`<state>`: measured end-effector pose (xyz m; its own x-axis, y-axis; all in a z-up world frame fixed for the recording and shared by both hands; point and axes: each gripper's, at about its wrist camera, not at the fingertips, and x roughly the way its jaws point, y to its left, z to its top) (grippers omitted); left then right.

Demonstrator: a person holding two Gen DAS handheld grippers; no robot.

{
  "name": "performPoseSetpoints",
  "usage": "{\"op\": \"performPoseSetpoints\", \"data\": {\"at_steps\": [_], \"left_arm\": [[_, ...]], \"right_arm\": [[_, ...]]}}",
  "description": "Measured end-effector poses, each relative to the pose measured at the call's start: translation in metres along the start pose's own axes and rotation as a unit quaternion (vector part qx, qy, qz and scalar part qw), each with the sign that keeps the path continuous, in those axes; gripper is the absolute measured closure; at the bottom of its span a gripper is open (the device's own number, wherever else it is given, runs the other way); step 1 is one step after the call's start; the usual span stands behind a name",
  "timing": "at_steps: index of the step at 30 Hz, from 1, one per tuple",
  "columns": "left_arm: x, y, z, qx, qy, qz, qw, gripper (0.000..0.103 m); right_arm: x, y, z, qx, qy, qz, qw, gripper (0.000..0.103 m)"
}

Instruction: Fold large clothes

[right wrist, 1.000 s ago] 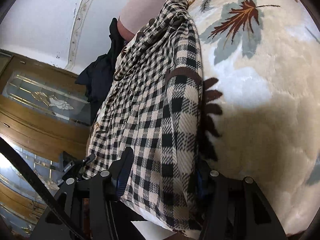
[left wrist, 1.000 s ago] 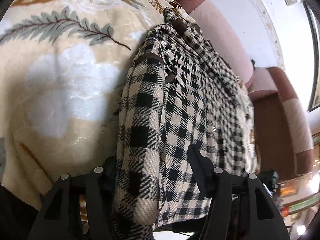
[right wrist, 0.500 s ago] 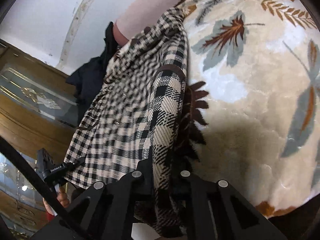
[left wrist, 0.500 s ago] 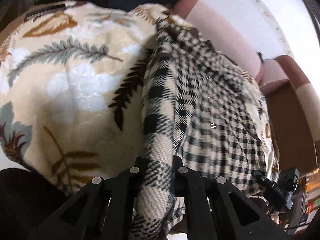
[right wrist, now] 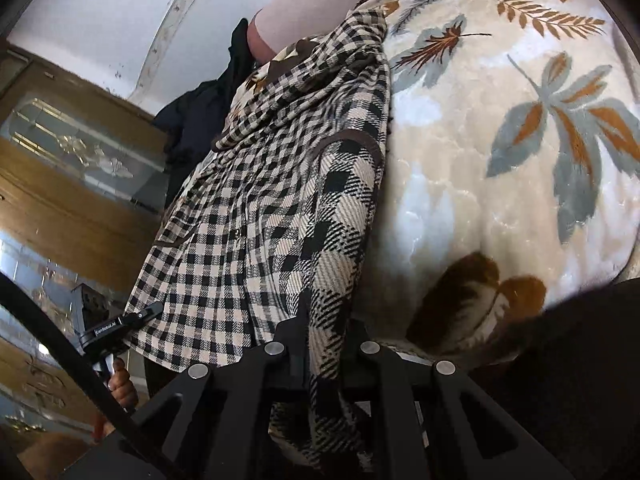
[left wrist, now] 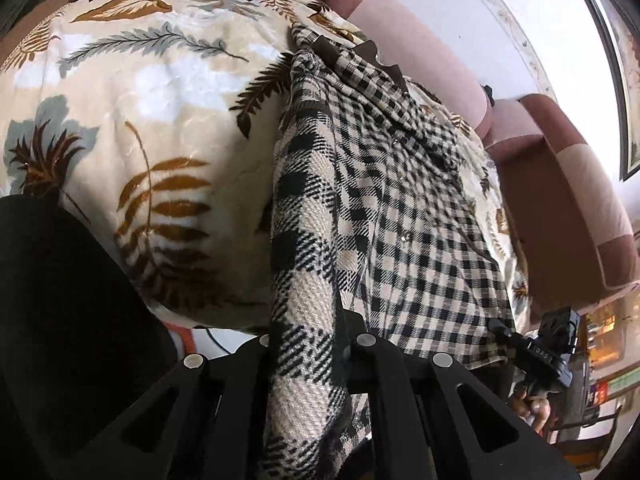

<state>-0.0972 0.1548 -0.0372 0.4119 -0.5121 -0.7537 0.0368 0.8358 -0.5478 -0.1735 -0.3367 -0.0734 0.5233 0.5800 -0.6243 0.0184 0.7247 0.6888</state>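
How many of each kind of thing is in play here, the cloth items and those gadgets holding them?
Checked garment: 1
Leaf-print blanket: 1
Dark garment at the back: 1
Hand-held grippers, both shut on the checked garment: 2 (left hand-held gripper, right hand-held gripper)
Total: 5

This is a home living room. A pink and brown sofa (left wrist: 560, 184) stands against a white wall (left wrist: 460, 28) trimmed with ornate moulding, and a plush blanket (right wrist: 500, 140) printed with leaves is spread over the seat. To one side is a wooden door (right wrist: 68, 184) with a decorated glass panel, and dark clothes (right wrist: 208, 100) lie heaped by the armrest.
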Motion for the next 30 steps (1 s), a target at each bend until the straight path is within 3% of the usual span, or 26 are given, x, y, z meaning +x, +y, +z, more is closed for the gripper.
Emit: {"op": "performPoseSetpoints", "data": {"at_steps": [5, 13, 23, 30], "left_arm": [[0.000, -0.019, 0.028, 0.017, -0.005, -0.013, 0.9998, 0.096], [0.041, -0.050, 0.131, 0.029, -0.036, -0.022, 0.9987, 0.096], [0.101, -0.058, 0.258, -0.006, -0.081, -0.006, 0.9967, 0.096], [0.146, -0.035, 0.294, -0.024, -0.064, 0.009, 0.9976, 0.096]], "right_arm": [[0.005, 0.028, 0.043, -0.027, -0.022, 0.002, 0.999, 0.094], [0.031, 0.047, 0.144, -0.034, -0.069, -0.013, 0.997, 0.094], [0.105, 0.010, 0.266, 0.060, -0.087, -0.007, 0.994, 0.093], [0.139, -0.035, 0.307, 0.125, -0.072, 0.003, 0.990, 0.090]]}}
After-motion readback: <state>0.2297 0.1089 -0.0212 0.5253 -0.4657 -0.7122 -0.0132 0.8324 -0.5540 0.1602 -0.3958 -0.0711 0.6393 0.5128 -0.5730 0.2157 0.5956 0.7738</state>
